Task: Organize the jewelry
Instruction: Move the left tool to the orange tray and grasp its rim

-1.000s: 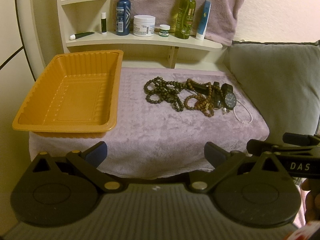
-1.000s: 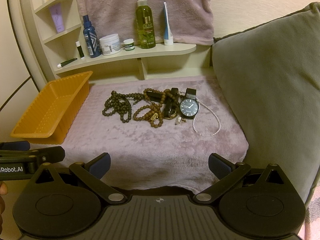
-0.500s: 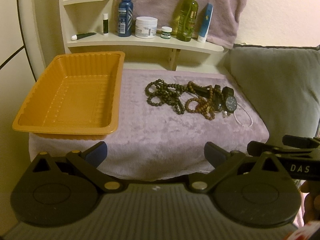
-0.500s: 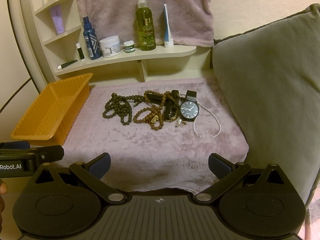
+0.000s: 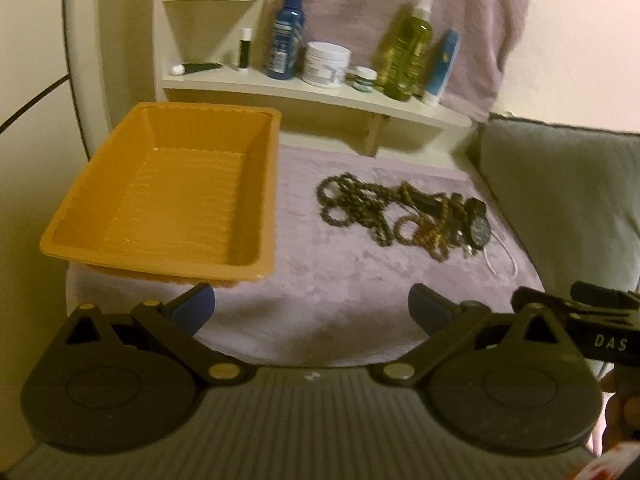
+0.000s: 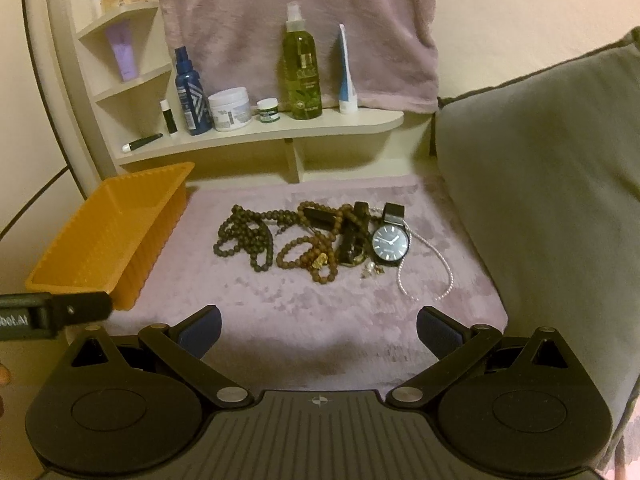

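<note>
On the mauve-covered worktop (image 6: 304, 320), the jewelry pile (image 6: 320, 236) lies dead ahead of the right tongs (image 6: 319, 330), probably the nearer; from the left tongs (image 5: 311, 309) it lies ahead-right, the empty orange tray (image 5: 256, 184) ahead-left. Both tongs gape, holding nothing.

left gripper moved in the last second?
Yes. The left gripper swung left and slightly forward: in its own view the orange tray and shelf shifted right, and the tray looms larger.
</note>
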Demonstrator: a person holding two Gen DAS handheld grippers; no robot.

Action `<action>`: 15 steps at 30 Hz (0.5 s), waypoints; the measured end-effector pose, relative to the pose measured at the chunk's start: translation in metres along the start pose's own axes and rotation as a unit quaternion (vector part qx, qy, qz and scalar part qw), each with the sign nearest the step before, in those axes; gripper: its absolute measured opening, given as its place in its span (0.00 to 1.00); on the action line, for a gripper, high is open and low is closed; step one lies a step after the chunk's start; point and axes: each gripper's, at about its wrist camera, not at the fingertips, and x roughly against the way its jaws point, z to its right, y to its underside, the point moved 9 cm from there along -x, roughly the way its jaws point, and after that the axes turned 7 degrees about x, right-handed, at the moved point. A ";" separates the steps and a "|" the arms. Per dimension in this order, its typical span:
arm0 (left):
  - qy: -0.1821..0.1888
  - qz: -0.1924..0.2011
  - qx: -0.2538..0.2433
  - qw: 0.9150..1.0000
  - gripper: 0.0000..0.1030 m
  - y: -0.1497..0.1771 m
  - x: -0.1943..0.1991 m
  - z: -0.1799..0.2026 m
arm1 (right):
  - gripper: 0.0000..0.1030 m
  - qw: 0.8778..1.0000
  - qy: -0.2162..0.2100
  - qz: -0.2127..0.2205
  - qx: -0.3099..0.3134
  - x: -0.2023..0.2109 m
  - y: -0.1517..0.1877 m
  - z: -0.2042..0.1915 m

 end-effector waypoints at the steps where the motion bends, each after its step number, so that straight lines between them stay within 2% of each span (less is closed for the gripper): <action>1: -0.002 0.003 0.004 1.000 0.99 -0.003 0.001 -0.006 | 1.00 1.000 0.000 0.000 0.001 -0.001 -0.001 -0.001; 15: -0.045 0.037 0.035 0.998 0.99 -0.058 0.013 -0.107 | 1.00 0.999 -0.015 0.012 0.029 -0.025 -0.012 -0.023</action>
